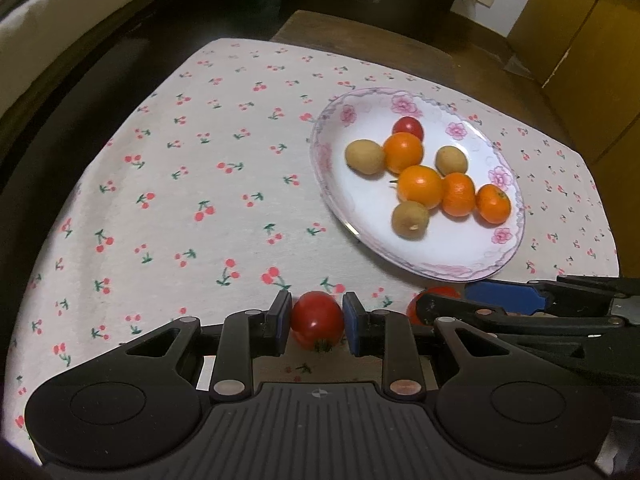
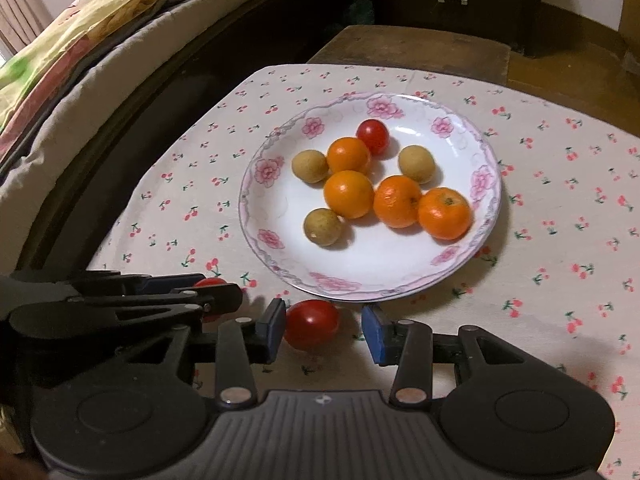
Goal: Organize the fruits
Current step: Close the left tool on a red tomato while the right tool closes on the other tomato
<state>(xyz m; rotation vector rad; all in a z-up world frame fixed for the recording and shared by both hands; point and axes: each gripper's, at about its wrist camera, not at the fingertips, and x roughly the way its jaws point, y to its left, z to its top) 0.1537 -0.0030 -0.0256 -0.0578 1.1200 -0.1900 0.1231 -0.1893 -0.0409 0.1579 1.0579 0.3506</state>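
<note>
Tomatoes, small, red and round: one sits between each gripper's jaws, plate beyond.
Left gripper (image 1: 316, 326) jaws clamp their tomato (image 1: 317, 318); right gripper (image 2: 323, 330) jaws, part open, straddle theirs (image 2: 312, 324), unpressed on the far side.

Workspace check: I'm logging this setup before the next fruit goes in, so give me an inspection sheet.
Surface: cherry-print tablecloth over a wooden table.
Job's things: floral plate holding four oranges, three brownish fruits and one tomato; two tomatoes off the plate.
Clutter: nothing seen.
Grippers: left gripper shut on a tomato; right gripper open around the other tomato, a gap at one finger.
Cables: nothing seen.
Surroundings: bed with patterned quilt, dark cabinet, wall socket.
</note>
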